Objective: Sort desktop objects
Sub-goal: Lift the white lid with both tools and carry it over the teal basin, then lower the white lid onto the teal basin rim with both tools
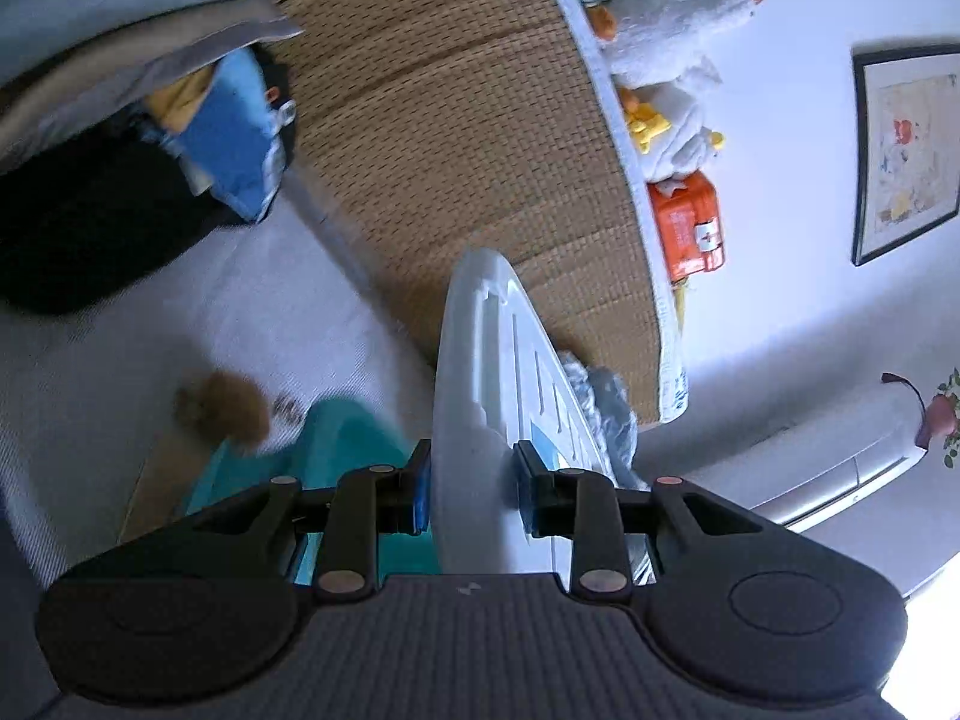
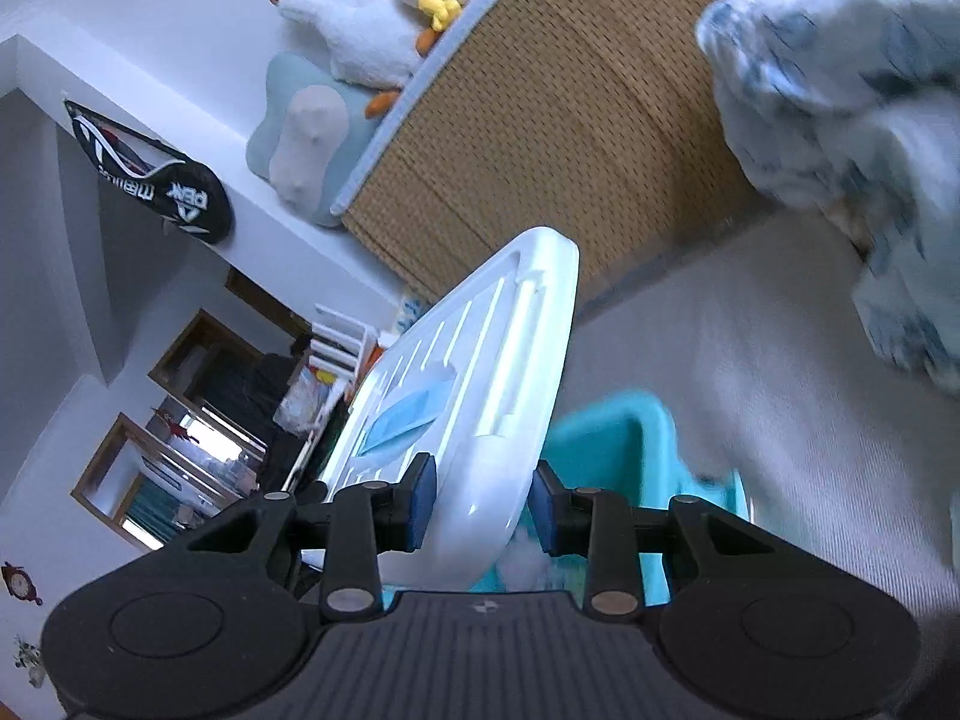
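A white plastic tray [image 1: 480, 372] is held on edge between both grippers, tilted steeply. My left gripper [image 1: 472, 495] is shut on one rim of it. My right gripper [image 2: 483, 498] is shut on the opposite rim of the tray [image 2: 498, 360]. A blue face mask [image 2: 408, 414] lies against the tray's ribbed inner face. A teal plastic bin [image 2: 624, 438] sits below the tray; it also shows in the left wrist view [image 1: 336, 444]. White crumpled material [image 2: 528, 564] shows in the bin under the tray's lower edge.
A woven bamboo mat [image 1: 456, 138] covers a bed, with plush toys [image 1: 672, 54] and an orange box [image 1: 690, 228] along the wall. A brown fuzzy object [image 1: 225, 405] lies on the pale fabric [image 1: 258, 324]. A blue-white patterned cloth [image 2: 852, 138] lies at right.
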The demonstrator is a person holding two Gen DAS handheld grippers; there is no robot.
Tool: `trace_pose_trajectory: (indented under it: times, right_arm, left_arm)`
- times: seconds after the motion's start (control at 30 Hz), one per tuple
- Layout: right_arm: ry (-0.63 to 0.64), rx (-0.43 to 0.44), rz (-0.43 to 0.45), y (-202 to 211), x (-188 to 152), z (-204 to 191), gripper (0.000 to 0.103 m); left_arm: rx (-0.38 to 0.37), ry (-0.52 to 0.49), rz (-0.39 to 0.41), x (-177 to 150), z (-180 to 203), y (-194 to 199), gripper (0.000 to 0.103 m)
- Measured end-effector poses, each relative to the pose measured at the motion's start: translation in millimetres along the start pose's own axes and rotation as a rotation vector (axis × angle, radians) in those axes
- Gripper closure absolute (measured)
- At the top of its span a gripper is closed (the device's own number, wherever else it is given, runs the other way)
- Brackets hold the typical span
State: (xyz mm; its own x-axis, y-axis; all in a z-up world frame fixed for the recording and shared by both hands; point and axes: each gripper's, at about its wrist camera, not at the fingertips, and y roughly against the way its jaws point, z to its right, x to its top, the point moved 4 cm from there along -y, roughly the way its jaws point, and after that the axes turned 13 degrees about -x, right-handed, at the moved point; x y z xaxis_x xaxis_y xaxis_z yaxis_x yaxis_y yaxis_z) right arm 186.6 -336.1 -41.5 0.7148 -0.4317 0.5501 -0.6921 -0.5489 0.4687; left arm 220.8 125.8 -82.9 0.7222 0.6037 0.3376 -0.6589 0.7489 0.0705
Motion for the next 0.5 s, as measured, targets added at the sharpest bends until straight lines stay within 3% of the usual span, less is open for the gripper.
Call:
trace_pose_trajectory:
  times: [0.23,0.5]
  right_arm:
    - [-0.056,-0.052,-0.064,-3.8,-28.5,22.6,0.065]
    - [-0.062,-0.046,-0.08,-2.4,-35.4,25.0,0.064]
  left_arm:
    - [0.062,0.036,-0.018,-28.4,-22.0,10.8,0.072]
    - [0.072,0.019,-0.036,-36.1,-22.3,18.6,0.071]
